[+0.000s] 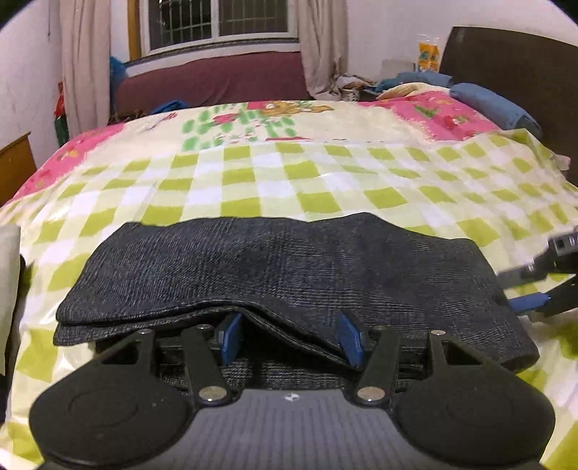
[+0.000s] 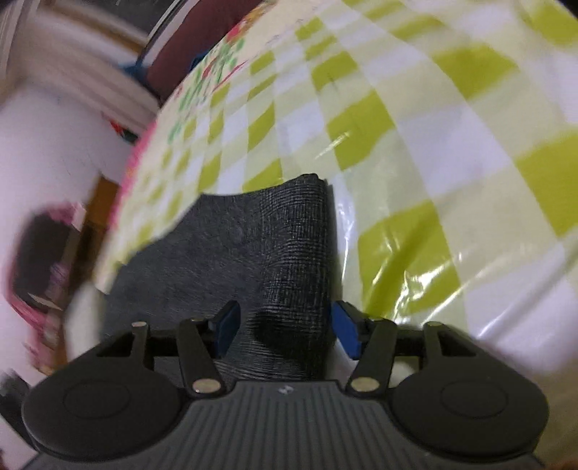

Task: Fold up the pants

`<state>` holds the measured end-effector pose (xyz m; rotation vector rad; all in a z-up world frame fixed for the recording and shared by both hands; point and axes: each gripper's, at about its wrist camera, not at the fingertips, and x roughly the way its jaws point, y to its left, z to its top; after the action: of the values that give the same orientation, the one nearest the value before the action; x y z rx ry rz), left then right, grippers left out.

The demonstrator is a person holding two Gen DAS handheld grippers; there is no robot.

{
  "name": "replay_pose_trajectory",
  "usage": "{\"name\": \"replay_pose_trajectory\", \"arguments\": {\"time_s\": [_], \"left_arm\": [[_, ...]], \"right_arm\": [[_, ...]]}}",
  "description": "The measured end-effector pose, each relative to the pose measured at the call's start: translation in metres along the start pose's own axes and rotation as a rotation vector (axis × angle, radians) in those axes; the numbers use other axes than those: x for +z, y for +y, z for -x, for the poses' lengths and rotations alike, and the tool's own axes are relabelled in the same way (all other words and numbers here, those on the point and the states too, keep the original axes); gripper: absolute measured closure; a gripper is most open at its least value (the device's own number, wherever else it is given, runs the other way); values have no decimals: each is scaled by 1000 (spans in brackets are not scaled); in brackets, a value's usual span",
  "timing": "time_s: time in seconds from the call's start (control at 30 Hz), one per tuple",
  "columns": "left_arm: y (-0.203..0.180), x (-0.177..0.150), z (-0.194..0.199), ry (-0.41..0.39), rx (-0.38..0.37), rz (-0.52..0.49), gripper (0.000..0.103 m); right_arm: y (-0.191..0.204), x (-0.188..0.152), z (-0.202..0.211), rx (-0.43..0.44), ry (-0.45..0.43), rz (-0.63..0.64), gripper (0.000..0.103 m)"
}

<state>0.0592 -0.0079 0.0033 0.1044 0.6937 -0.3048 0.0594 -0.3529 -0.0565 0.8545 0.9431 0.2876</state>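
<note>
While we look along the left gripper point(image 1: 290, 338), we see the pants point(image 1: 289, 267) lying as a dark, charcoal-grey denim bundle on the bed, folded into a broad flat rectangle with at least two layers showing at the near edge. That near edge sags open in a shallow lip, and our left gripper's blue fingers point(image 1: 349, 338) stand wide apart there, one on each side of the drooping fold — they clamp nothing. From the right wrist view, the pants point(image 2: 253, 253) fill the middle, their folded side edge running up beside the right blue finger. Our right gripper point(image 2: 287, 330) is also spread wide, the cloth lying between its fingers without being pinched; this view is blurred. In the left wrist view the right gripper point(image 1: 542, 293) shows at the pants' right end.

Under everything lies a glossy green-and-white checked sheet point(image 1: 289, 180) over a pink floral bedspread point(image 1: 451, 112). Further back we see a blue rolled cloth point(image 1: 495, 105) against the dark headboard point(image 1: 516, 72), a maroon couch point(image 1: 213, 83), curtains point(image 1: 83, 61) and a barred window point(image 1: 220, 21).
</note>
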Motion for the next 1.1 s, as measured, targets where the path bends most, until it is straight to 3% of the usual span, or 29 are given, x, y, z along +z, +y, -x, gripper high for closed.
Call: {"name": "replay_pose_trajectory", "arguments": {"time_s": [0.17,0.3,0.47,0.6,0.73,0.83,0.87,0.93,1.0,1.03,1.07,1.1], "left_arm": [[-6,6,18,-30,16,-47,35],[-10,4,34,-50,46,-124,34],[-22,8,23,-26,40,-150,33],[-44,13,-4,18,-13,-199,33],[-84,6,-36,109,-98,-302,33],[-113,0,-48,125,-146,-353,33],[-120,2,-49,114,-164,-363,33],[-126,6,-50,112,-195,-346,33],[-130,7,-51,113,-199,-348,33],[-131,7,-50,112,-196,-355,33],[-130,7,-49,112,-194,-356,33],[-129,7,-47,113,-193,-354,33]], "right_arm": [[-13,-7,-11,150,76,-70,43],[-33,-6,-11,166,57,-182,51],[-8,-8,-27,118,61,-93,83],[-15,2,2,124,-29,-77,91],[-49,23,50,35,-167,-125,102],[-68,34,98,-40,-269,-129,101],[-71,35,109,-15,-276,-130,95],[-71,34,116,51,-253,-126,94],[-62,30,103,96,-201,-120,74],[-57,27,92,109,-177,-112,51],[-52,25,78,117,-153,-101,43],[-50,24,67,121,-128,-93,43]]}}
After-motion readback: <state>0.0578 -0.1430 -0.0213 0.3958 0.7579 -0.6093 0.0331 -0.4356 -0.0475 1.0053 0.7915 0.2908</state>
